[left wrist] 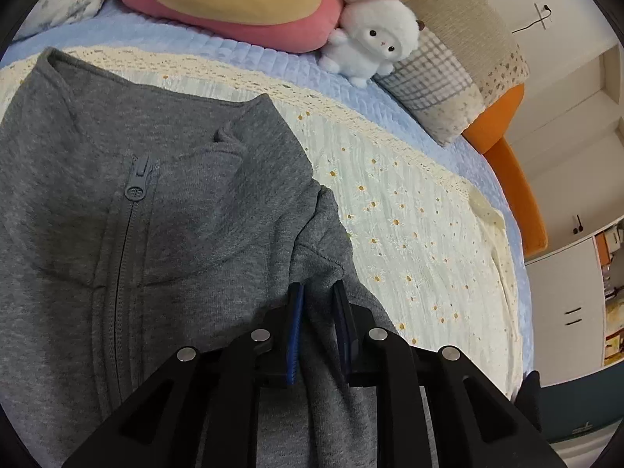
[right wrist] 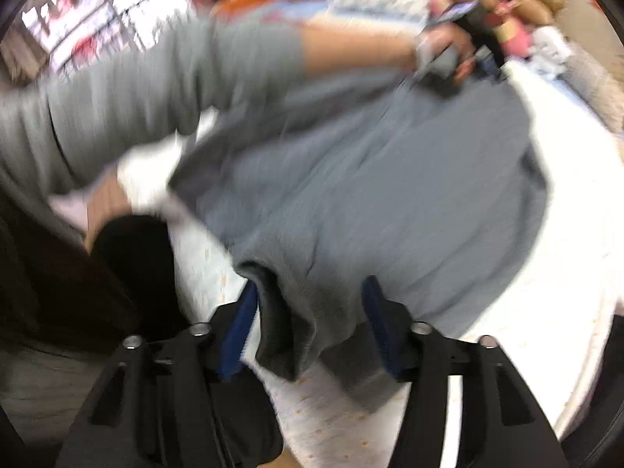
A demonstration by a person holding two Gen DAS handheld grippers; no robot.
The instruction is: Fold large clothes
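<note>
We're seeing the grey jacket (left wrist: 163,210) lying zipped up on the bed's daisy sheet (left wrist: 409,226), collar toward the pillows, zipper pull (left wrist: 137,183) sitting at the chest. Left gripper (left wrist: 318,292) is pinching a bunched fold of jacket at its right edge, jaws narrow, blue pads (left wrist: 295,335) pressing fabric on both sides. Right gripper (right wrist: 310,300) is sitting at the opposite end of the jacket (right wrist: 390,195); a thick fold of the hem is lying between its jaws, which are standing fairly wide. The right view is motion-blurred, so we can't tell whether its pads are actually biting the cloth. In that same view the person's left hand (right wrist: 444,54) is showing far across the jacket, holding the other gripper. A white plush sheep (left wrist: 374,39) is sitting against the pink cushion (left wrist: 234,0) beyond the collar, well apart from the jacket.
</note>
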